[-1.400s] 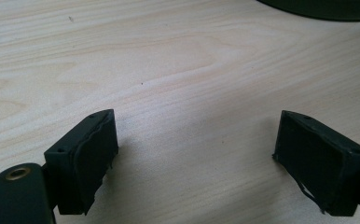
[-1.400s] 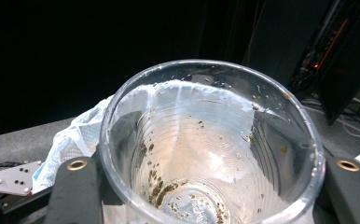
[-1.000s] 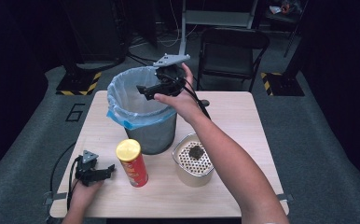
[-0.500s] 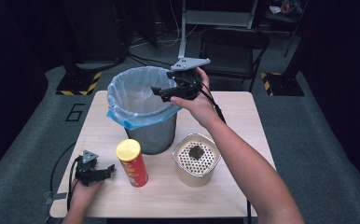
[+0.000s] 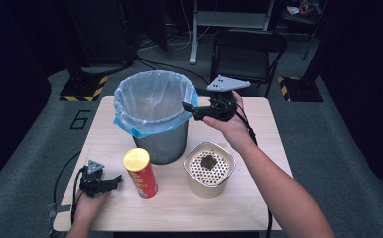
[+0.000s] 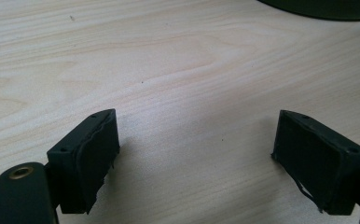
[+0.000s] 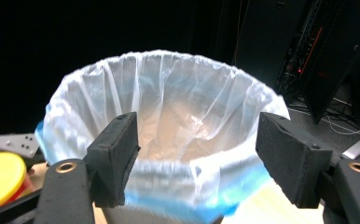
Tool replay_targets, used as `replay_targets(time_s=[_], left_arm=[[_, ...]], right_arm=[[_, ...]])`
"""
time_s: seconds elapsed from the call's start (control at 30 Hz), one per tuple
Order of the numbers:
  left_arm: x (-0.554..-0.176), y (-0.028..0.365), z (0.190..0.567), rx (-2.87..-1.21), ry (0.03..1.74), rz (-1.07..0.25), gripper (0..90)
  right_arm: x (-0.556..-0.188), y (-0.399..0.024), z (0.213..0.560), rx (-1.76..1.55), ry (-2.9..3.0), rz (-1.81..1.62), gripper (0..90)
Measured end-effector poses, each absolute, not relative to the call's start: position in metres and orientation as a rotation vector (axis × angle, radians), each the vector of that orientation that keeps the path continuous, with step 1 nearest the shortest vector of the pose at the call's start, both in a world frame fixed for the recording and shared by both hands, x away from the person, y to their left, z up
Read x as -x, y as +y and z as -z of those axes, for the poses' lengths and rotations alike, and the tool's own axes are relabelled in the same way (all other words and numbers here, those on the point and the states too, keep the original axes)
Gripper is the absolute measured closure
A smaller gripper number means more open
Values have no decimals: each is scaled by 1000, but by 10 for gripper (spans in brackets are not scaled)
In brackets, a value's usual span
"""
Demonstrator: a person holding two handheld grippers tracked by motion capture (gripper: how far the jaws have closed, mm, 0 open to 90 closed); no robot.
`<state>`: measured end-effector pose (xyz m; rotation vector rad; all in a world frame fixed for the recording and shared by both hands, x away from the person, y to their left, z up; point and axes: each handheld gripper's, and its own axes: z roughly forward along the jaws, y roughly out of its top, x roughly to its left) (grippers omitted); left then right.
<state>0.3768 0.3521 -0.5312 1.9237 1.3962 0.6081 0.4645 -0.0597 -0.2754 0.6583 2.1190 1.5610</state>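
Pulled back off the bin (image 5: 155,106) toward its right rim, right gripper (image 5: 190,110) with jaws just narrowing to a middling gap, nothing between them. Probably headed for the dark scrap (image 5: 209,161) in the perforated tin (image 5: 210,171), though hard to tell. Could snag the blue liner in passing and tip things; left gripper (image 5: 114,182) wide apart, resting on the table (image 5: 274,163) beside the red can (image 5: 141,172).

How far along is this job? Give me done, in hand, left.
Done: nothing certain; the lined bin's bottom is hidden.
In hand: the right claw hangs empty beside the bin's rim; its jaws have just been closing on nothing.
Left: the red chip can stands on the table, a dark lump sits in the perforated tin, and the left claw rests open.
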Motion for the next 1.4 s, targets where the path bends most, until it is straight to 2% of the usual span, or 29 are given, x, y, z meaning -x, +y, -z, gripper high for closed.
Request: replay_targets(time_s=[0.37, 1.07, 1.23, 1.4], left_arm=[[-376, 352, 531, -1923, 1396, -608, 139], [-374, 353, 529, -1894, 1408, -562, 155], [-369, 353, 518, -1881, 1408, -532, 145], [-362, 350, 493, -1889, 1360, -562, 132]], right_arm=[[-445, -93, 304, -631, 2093, -1514, 297], [-410, -167, 364, -777, 2026, -1478, 297], [-396, -182, 383, -805, 2011, -1440, 297], [-388, -197, 397, -843, 1997, -1415, 291]])
